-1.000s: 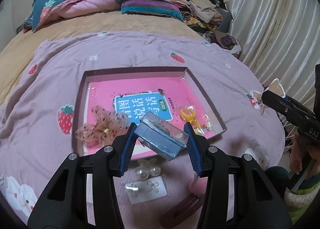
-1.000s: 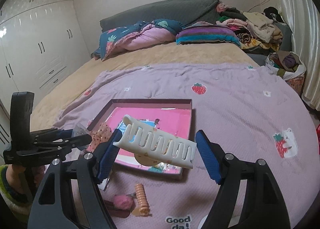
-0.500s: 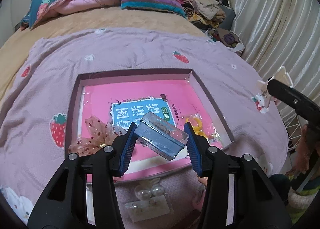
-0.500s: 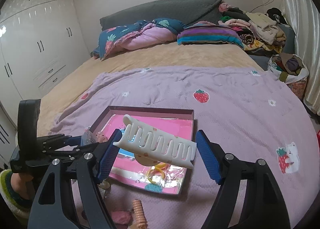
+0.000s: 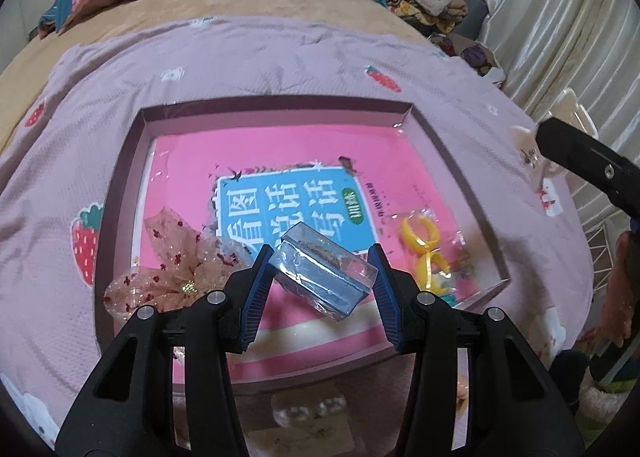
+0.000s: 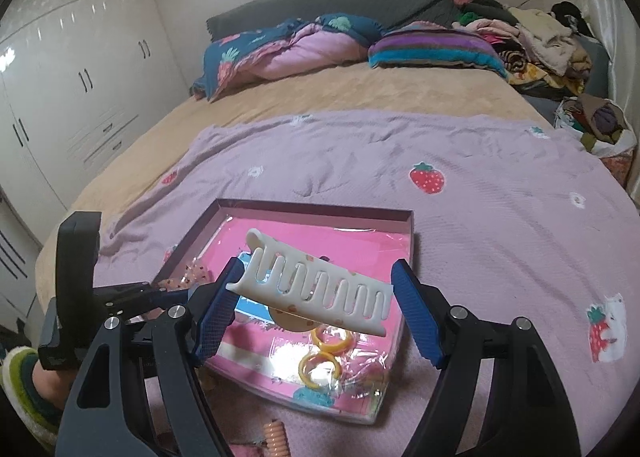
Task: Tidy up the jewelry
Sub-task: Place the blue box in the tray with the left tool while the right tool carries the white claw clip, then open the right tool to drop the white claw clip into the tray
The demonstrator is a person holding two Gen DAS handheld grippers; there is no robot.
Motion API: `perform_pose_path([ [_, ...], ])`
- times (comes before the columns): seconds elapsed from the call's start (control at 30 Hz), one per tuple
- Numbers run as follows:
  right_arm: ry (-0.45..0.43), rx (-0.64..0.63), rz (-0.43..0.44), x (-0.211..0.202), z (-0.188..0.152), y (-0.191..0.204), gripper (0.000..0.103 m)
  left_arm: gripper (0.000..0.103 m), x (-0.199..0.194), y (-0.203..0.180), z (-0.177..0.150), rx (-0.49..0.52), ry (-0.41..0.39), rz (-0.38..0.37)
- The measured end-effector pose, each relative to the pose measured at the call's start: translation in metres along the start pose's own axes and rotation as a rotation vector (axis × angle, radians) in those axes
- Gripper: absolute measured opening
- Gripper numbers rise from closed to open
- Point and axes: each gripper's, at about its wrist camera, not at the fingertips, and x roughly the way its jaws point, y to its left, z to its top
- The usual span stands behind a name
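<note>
A: While it hangs over the shallow tray (image 5: 120,193), what does the left gripper (image 5: 323,277) carry?
B: Its fingers clamp a clear plastic box (image 5: 326,271), tilted, above the pink book.
A: And the right gripper (image 6: 316,299)?
B: It pinches a white hair claw clip (image 6: 316,288) above the tray's near corner, over the yellow rings (image 6: 326,353).
</note>
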Motion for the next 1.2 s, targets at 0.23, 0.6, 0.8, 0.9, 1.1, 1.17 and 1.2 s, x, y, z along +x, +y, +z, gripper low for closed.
perform_pose_path([
  [0.23,0.043,-0.020,-0.030,0.035,-0.003,-0.008,0.074,0.040,0.007,0.007,-0.004,-0.016,0.015,0.022],
  [0.6,0.130,-0.020,-0.038,0.070,-0.024,-0.018,0.075,0.051,-0.010,0.008,-0.006,-0.050,-0.018,0.023],
  [0.8,0.168,-0.034,-0.053,0.081,-0.035,-0.017,0.075,0.062,-0.028,0.015,-0.007,-0.085,-0.053,0.042],
  [0.9,0.172,-0.033,-0.057,0.082,-0.040,-0.018,0.075,0.064,-0.034,0.020,-0.008,-0.106,-0.063,0.050],
  [1.1,0.188,-0.037,-0.045,0.082,-0.044,-0.013,0.083,0.072,-0.044,0.024,-0.007,-0.126,-0.087,0.076],
  [1.17,0.176,-0.029,-0.038,0.077,-0.044,-0.012,0.087,0.077,-0.047,0.024,-0.008,-0.130,-0.091,0.087],
  [1.2,0.167,-0.024,-0.032,0.073,-0.043,-0.012,0.089,0.079,-0.049,0.024,-0.008,-0.136,-0.095,0.093],
])
